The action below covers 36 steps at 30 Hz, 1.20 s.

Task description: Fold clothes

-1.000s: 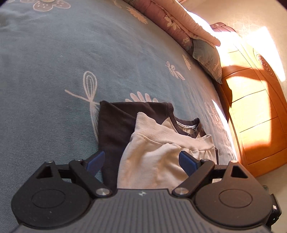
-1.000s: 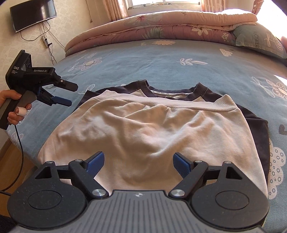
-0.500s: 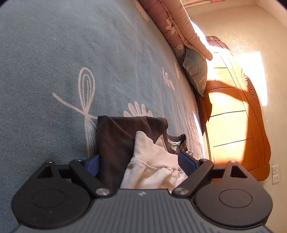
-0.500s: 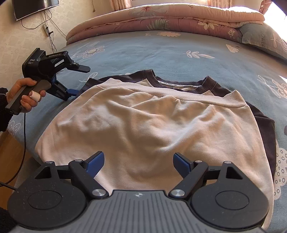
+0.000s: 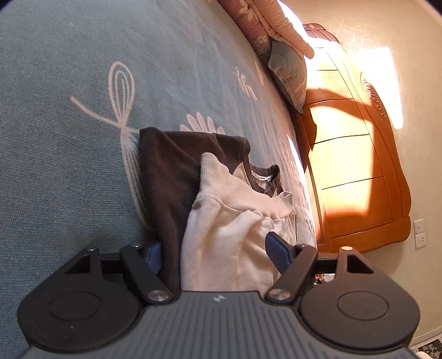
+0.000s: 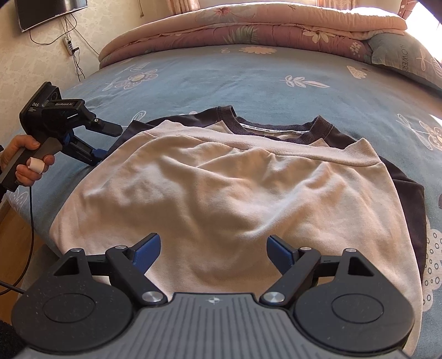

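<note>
A cream top (image 6: 229, 198) with dark sleeves (image 6: 406, 198) lies on a blue bed (image 6: 248, 82). The bed cover has pale flowers on it. The top is folded up on itself, so its bottom band sits just under the dark neck (image 6: 279, 129).

The left gripper (image 5: 212, 248) is at the left edge of the top. A hand (image 6: 26, 163) holds it by the handle. Its jaws have just been closing. The dark sleeve and the cream edge are between its fingers (image 5: 277, 250), one above the cloth and one under it. There is still a gap, so it is open and does not pinch the cloth yet.

The right gripper (image 6: 211, 248) hangs over the near part of the top. Its jaws are wide open and hold nothing.

A pink quilt (image 6: 248, 24) and a pillow (image 6: 408, 58) lie at the far end of the bed. A wooden headboard (image 5: 350, 171) glows in the sun. A TV (image 6: 47, 11) hangs on the wall.
</note>
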Each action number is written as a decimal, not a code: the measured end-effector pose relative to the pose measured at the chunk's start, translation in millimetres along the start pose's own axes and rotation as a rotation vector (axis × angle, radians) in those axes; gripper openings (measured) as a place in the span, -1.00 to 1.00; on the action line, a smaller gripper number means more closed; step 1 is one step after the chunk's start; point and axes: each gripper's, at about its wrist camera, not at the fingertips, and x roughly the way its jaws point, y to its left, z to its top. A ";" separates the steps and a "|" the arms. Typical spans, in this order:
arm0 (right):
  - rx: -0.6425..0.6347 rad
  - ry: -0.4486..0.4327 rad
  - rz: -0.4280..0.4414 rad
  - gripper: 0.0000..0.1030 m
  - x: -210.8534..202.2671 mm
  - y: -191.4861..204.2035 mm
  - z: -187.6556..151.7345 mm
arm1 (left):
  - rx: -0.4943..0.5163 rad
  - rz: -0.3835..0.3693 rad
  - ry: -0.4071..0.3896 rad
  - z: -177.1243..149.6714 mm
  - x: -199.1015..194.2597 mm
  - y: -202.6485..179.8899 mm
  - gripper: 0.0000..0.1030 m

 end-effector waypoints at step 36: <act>-0.678 -0.062 0.021 0.57 19.9 163.3 3.1 | 0.120 0.313 0.048 -6.6 23.8 -32.7 -0.73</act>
